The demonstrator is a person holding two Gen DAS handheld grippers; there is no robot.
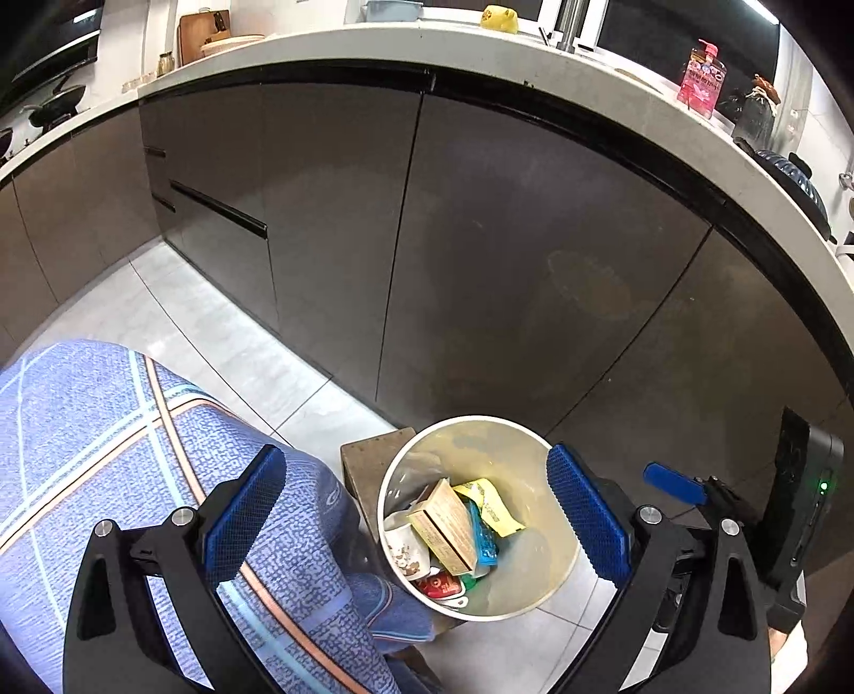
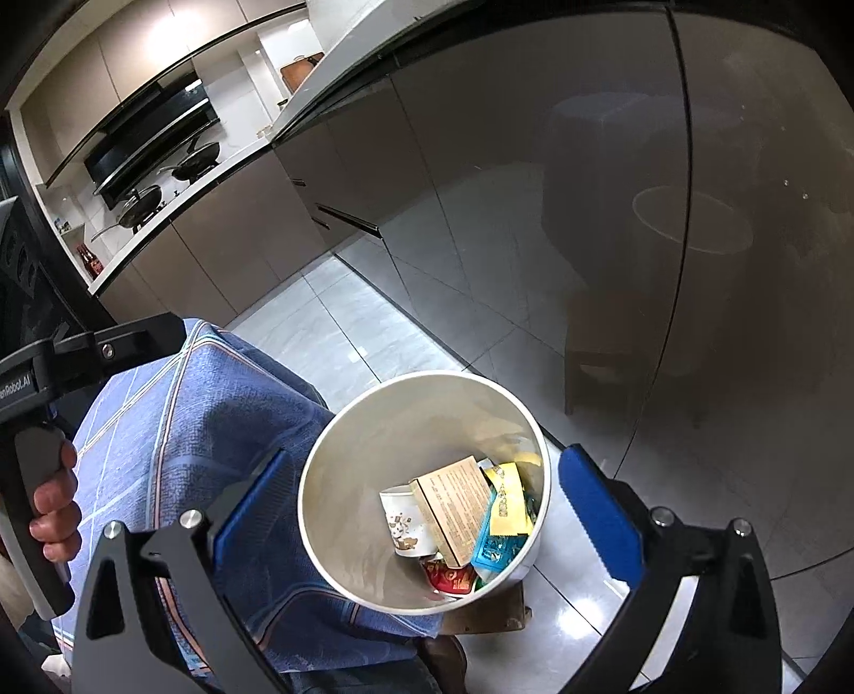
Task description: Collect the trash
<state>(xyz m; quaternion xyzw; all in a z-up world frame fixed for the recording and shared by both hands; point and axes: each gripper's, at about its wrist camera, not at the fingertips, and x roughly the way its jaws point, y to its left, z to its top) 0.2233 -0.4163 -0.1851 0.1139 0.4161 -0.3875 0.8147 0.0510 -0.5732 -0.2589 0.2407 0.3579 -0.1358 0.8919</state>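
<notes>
Both grippers hang over the bin with their blue-padded jaws spread as wide as they go and nothing between the pads. The left gripper (image 1: 416, 526) holds nothing and touches nothing; the right gripper (image 2: 421, 520) is likewise released and empty. Each points steeply down at the floor.

Below them stands the trash bin (image 1: 526, 576), a round pale bucket, upright, its mouth facing straight up toward the fingers. The trash lies heaped at the bottom on the side nearest the cloth: a tan cardboard box (image 2: 456, 507) lies tilted with its long side running from the bin's middle toward its wall, a white paper cup (image 2: 403, 520) lies on its side just beside it, a yellow wrapper (image 2: 509, 504) and a blue wrapper (image 2: 496, 550) lean against the box, and a red packet (image 2: 448, 579) sits beneath them.

A blue checked cloth (image 1: 133, 427) drapes something bulky right beside the bin, touching its rim. A brown board (image 1: 368, 459) lies under the bin's far side. Dark cabinet doors (image 1: 331, 213) rise behind, under a white counter (image 1: 373, 45) carrying a pink bottle (image 1: 702, 80).
</notes>
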